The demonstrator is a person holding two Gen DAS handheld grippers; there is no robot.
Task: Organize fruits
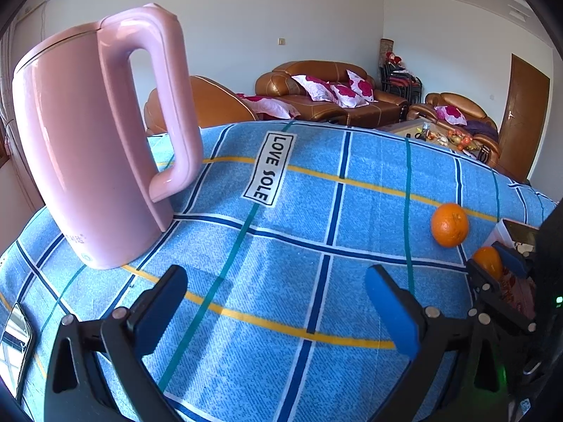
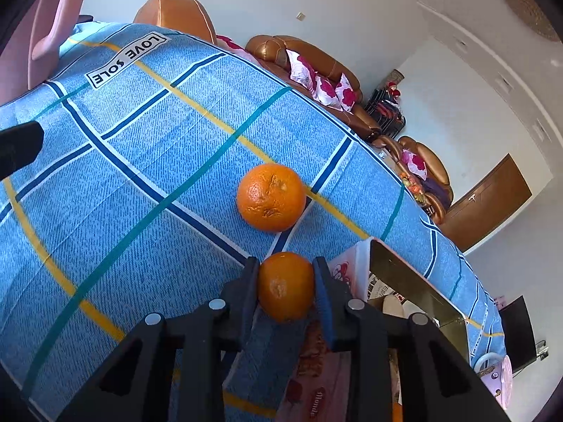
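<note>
Two oranges were in play. The right gripper (image 2: 285, 286) had its fingers clamped on the nearer orange (image 2: 285, 285), low over the checked cloth at the edge of an open box (image 2: 394, 263). The left gripper (image 1: 276, 302) stood wide and empty over the tabletop (image 1: 281, 246). Farther off lay the second orange (image 2: 271, 197), loose, apart from the pink kettle (image 1: 88, 140). Judged step: grasp complete; next, lift and carry to the box, presumably the destination.

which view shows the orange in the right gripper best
The right wrist view: the held orange sits centred and close, with the right gripper shut on both its sides. The left wrist view shows only a sliver of it at the far right edge, behind a finger.
</note>
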